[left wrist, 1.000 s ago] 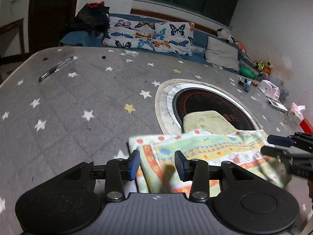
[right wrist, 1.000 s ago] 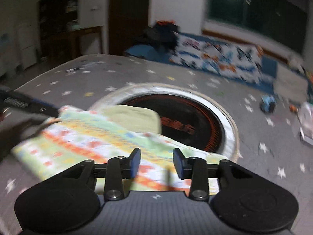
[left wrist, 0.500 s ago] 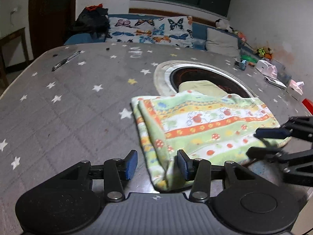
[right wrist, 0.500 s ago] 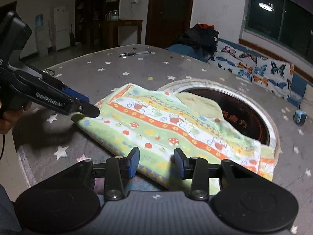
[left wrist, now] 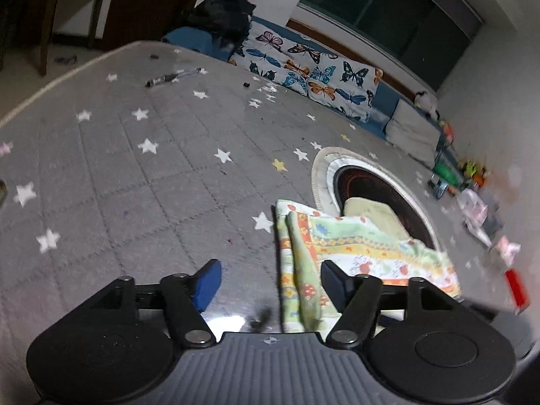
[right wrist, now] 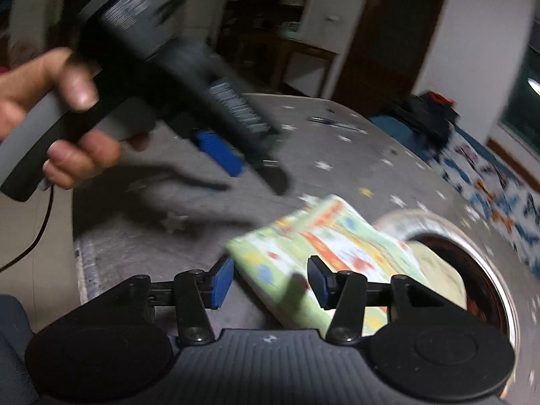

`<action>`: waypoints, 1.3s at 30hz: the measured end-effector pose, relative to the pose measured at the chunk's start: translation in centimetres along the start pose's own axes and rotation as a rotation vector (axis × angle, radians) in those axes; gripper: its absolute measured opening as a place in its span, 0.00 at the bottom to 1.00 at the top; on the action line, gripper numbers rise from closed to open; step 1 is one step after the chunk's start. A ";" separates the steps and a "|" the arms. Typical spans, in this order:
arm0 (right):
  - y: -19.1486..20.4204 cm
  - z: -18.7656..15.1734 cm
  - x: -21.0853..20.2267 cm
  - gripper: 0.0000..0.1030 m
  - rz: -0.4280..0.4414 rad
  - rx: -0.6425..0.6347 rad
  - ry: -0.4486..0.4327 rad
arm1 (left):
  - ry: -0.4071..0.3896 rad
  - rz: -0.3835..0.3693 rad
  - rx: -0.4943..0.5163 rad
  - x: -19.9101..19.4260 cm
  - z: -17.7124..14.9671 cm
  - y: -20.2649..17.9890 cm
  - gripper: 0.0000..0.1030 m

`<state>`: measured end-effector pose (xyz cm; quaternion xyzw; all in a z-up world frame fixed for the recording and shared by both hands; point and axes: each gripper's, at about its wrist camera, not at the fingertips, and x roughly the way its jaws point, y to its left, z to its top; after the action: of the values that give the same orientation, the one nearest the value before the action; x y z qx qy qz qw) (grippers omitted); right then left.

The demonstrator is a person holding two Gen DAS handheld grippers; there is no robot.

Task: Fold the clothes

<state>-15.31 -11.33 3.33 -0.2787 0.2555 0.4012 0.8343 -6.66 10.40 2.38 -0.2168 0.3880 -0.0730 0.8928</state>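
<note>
A folded cloth (left wrist: 357,249) with green, yellow and orange printed stripes lies flat on the grey star-patterned table (left wrist: 135,175), partly over a round dark inset (left wrist: 371,185). It also shows in the right wrist view (right wrist: 330,249). My left gripper (left wrist: 270,281) is open and empty, just short of the cloth's near left corner. My right gripper (right wrist: 270,280) is open and empty above the cloth's near edge. The left gripper also shows in the right wrist view (right wrist: 249,165), held in a hand above the table to the left of the cloth.
A pen (left wrist: 172,77) lies at the table's far side. A butterfly-print cushion (left wrist: 310,74) and a dark pile of clothes (left wrist: 222,17) sit on a bench behind. Small items (left wrist: 479,209) and a red object (left wrist: 516,290) lie at the right edge.
Both grippers have opened wider and pulled back from the cloth. The left one has swung left and up. The cloth lies folded smaller than before.
</note>
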 end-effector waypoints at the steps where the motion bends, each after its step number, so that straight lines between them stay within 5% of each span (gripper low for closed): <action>1: 0.4 0.2 0.5 0.44 0.005 -0.013 0.007 | 0.001 -0.008 -0.017 0.1 0.0 0.1 0.69; 7: 0.8 0.6 2.2 0.16 0.013 0.012 0.047 | 0.021 -0.053 -0.138 1.3 -0.1 0.6 0.76; 22: -4.4 0.8 -2.2 0.10 0.053 0.299 -0.091 | 0.093 -0.189 -0.351 4.4 -0.1 -0.4 0.77; 24: -4.5 0.7 -2.4 0.10 0.056 0.307 -0.099 | 0.106 -0.201 -0.359 4.9 -0.3 -0.7 0.67; 28: -4.4 0.4 -2.4 0.10 0.071 0.312 -0.098 | 0.119 -0.196 -0.350 5.6 -0.5 -0.9 0.23; 29: -4.4 0.3 -2.4 0.10 0.077 0.314 -0.095 | 0.123 -0.194 -0.347 5.7 -0.6 -0.9 0.19; 35: -5.9 -1.5 -3.5 0.19 0.051 0.385 -0.107 | 0.138 -0.185 -0.330 6.5 -1.0 -1.2 0.12; 39: -8.9 -4.1 -4.3 0.19 -0.059 0.472 -0.081 | 0.133 -0.175 -0.307 6.5 -1.0 -1.6 0.12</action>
<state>-11.31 -21.04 5.51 -0.0672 0.3005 0.3168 0.8971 -2.84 6.73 -1.83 -0.3779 0.4324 -0.1044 0.8120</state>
